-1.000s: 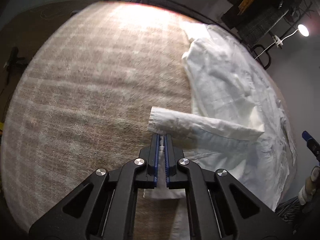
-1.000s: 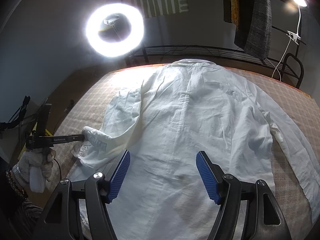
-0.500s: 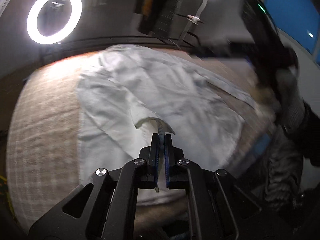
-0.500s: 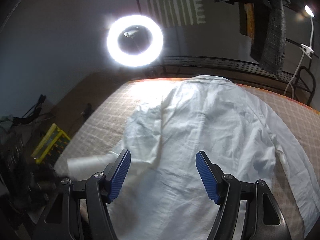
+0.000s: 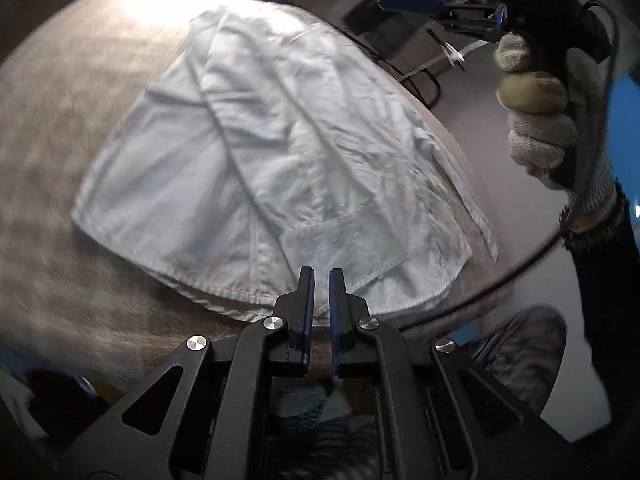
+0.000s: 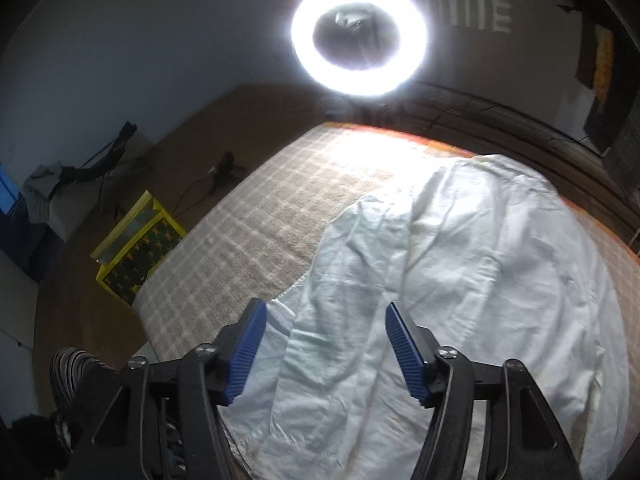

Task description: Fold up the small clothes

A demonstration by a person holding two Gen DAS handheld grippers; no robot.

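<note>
White shirt (image 5: 288,160) flat on checked bed (image 6: 256,240). Left claw (image 5: 319,280) clenched, empty, over hem. Right claw (image 6: 322,344) released, jaws closing, nothing between, above shirt.

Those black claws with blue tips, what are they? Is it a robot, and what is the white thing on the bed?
No robot: a person holds one claw in each hand, and each has a camera looking along its fingers. One picture is from the left claw; it is shut and holds nothing. There you also see the gloved hand holding the other claw. The other picture is from the right claw, whose jaws are closing with nothing pinched between them. The white thing is a shirt with one sleeve folded across it, lying on a checked blanket. The bright circle is a ring lamp.
</note>
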